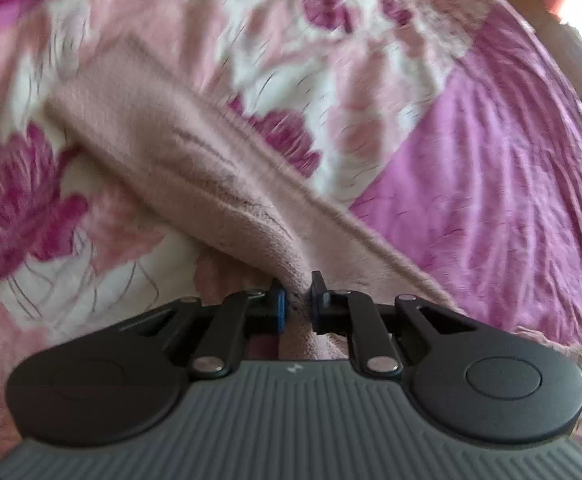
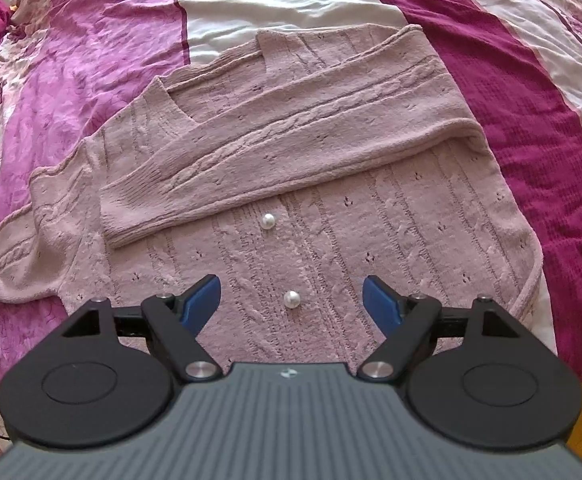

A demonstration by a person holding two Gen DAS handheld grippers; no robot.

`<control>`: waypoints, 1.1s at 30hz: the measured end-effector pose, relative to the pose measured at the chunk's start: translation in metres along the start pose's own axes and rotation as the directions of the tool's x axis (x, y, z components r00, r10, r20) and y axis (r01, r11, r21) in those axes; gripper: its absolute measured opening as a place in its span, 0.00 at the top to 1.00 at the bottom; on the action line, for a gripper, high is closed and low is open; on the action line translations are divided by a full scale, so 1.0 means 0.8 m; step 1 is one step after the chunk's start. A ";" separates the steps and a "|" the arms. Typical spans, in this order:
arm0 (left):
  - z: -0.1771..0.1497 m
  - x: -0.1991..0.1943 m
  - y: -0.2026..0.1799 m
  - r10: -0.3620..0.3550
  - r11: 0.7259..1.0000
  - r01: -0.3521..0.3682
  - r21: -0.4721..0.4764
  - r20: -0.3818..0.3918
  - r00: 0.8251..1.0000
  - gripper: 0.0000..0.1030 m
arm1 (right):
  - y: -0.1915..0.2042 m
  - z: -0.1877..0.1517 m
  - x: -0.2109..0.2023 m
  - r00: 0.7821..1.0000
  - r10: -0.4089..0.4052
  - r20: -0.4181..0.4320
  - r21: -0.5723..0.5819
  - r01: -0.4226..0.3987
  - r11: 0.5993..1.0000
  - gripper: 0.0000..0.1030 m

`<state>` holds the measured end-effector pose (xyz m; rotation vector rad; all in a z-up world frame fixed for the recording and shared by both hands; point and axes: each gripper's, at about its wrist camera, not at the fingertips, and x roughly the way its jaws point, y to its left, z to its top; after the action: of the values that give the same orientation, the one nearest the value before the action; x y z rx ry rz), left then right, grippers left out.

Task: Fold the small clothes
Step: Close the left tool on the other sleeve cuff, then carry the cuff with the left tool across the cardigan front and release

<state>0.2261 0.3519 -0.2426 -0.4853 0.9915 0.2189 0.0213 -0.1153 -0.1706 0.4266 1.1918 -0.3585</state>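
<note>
One pink cardigan (image 2: 291,168) | two pearl buttons (image 2: 268,222) | left claw (image 1: 297,300) pinching sleeve (image 1: 179,160) | right claw (image 2: 291,300) released

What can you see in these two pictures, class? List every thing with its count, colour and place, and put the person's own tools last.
Cardigan: one, dusty pink knit, flat on the bed, one sleeve folded across the chest.
Other sleeve: one, pink, stretched out to the side, its end held.
Buttons: two showing, pearl white, down the front.
Bedspread: one, magenta, pink and white, under the cardigan.
Left gripper: one, black with blue pads, jaws shut on the sleeve end.
Right gripper: one, black with blue pads, jaws open above the hem.
</note>
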 end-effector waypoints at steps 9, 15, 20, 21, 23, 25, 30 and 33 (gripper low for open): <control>-0.002 -0.100 -0.034 -0.133 0.990 0.126 0.059 0.140 0.981 0.88 | 0.002 0.003 -0.002 0.999 0.025 0.026 0.026 -0.026 0.999 0.19; -0.022 -0.161 -0.082 -0.202 0.976 0.178 0.127 0.212 0.956 0.88 | 0.000 0.000 -0.006 0.998 0.059 0.036 0.030 -0.060 0.998 0.19; -0.054 -0.194 -0.132 -0.260 0.947 0.204 0.248 0.218 0.941 0.88 | -0.017 0.002 -0.011 0.995 0.092 0.042 0.016 -0.093 0.996 0.19; -0.060 -0.196 -0.144 -0.268 0.941 0.207 0.268 0.217 0.939 0.88 | -0.022 0.003 -0.011 0.995 0.094 0.039 0.016 -0.095 0.995 0.19; -0.071 -0.201 -0.163 -0.286 0.931 0.218 0.294 0.212 0.934 0.88 | -0.035 0.005 -0.013 0.995 0.095 0.037 0.026 -0.096 0.995 0.19; -0.084 -0.203 -0.182 -0.298 0.923 0.227 0.309 0.206 0.932 0.88 | -0.049 0.008 -0.019 0.994 0.103 0.044 0.034 -0.105 0.994 0.19; -0.116 -0.208 -0.226 -0.312 0.919 0.242 0.311 0.200 0.929 0.88 | -0.093 0.018 -0.032 0.992 0.114 0.060 0.039 -0.117 0.992 0.19; -0.133 -0.210 -0.249 -0.318 0.914 0.245 0.323 0.196 0.928 0.88 | -0.121 0.021 -0.040 0.990 0.127 0.068 0.059 -0.131 0.990 0.19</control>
<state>0.1345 0.1335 -0.0910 -0.3144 0.6849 -0.1295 -0.0225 -0.2061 -0.1478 0.5411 1.0865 -0.2965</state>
